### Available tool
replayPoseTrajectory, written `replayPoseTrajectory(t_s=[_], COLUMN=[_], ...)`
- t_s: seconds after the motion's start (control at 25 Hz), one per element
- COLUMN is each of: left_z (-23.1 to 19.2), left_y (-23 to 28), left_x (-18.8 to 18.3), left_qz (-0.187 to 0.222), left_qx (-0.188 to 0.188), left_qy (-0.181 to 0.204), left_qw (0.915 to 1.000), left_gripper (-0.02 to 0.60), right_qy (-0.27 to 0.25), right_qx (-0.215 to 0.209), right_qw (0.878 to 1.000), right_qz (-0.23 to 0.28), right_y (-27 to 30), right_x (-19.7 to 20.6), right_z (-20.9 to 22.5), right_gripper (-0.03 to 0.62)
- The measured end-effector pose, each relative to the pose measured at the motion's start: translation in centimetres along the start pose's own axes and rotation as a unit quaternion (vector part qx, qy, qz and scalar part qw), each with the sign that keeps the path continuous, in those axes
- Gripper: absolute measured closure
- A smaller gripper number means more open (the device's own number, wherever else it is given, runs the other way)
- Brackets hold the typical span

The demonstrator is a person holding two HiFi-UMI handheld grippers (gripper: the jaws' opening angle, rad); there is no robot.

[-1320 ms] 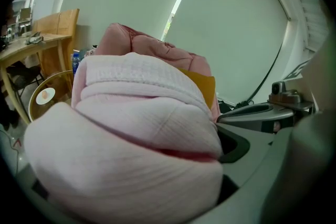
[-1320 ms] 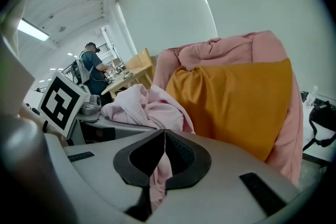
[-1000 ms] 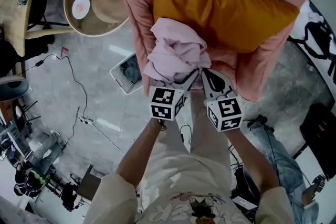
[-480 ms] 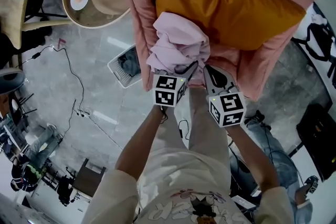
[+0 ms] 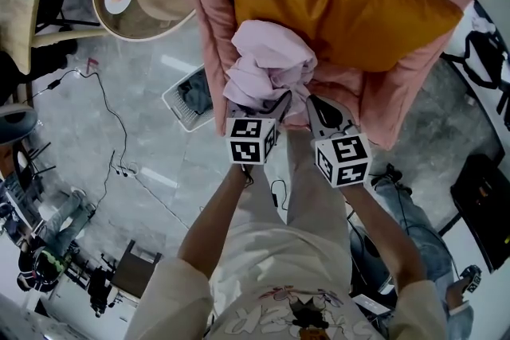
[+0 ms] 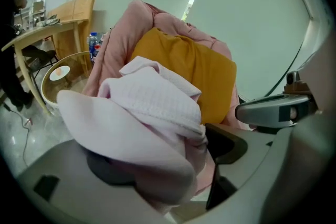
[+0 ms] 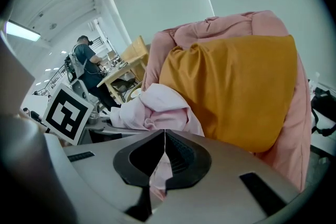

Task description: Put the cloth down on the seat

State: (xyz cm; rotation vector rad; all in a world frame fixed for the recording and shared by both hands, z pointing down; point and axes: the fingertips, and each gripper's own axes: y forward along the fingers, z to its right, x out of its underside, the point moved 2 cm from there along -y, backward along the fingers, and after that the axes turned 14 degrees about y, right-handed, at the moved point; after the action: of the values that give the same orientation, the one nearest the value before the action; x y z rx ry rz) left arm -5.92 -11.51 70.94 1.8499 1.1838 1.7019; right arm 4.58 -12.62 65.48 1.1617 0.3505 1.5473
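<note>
Pale-pink cloth [image 5: 269,64] bunched at pink seat's [image 5: 382,111] front, orange cushion [image 5: 351,4] behind, left claw [image 5: 259,101] apart around cloth, just closing slightly, right claw [image 5: 312,101] tips together alongside

no readable text anywhere

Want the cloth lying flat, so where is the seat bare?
Bare: only a narrow strip of the seat at its front, between the orange cushion and the front rim, right of the bundled cloth. Crowded: the cushion fills the middle and back; the cloth heaps over the front left corner.
</note>
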Motion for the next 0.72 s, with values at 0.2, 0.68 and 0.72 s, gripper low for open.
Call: replayPoseTrajectory(t_s=[0.2,0.68,0.72], left_z=[0.4,0.7,0.6], left_y=[-1.8,-4.6,-4.7], left_x=[-0.5,-1.4,-1.5], left_qz=[0.024,0.037,0.036], left_qx=[0.002,-0.015,-0.014], left_qy=[-0.017,-0.012,-0.011], left_qw=[0.9996,0.9991,0.9992], left_gripper=[0.156,0.186,0.186], right_qy=[0.008,0.002,0.001], right_qx=[-0.004,-0.011,-0.012], right_qw=[1.000,1.000,1.000], right_qz=[-0.001,0.001,0.001], right_y=[-0.6,-2.1,-2.3], right_x=[0.7,1.2,1.2], right_z=[0.0,-1.6,-1.7], right_gripper=[0.576,0.576,0.576])
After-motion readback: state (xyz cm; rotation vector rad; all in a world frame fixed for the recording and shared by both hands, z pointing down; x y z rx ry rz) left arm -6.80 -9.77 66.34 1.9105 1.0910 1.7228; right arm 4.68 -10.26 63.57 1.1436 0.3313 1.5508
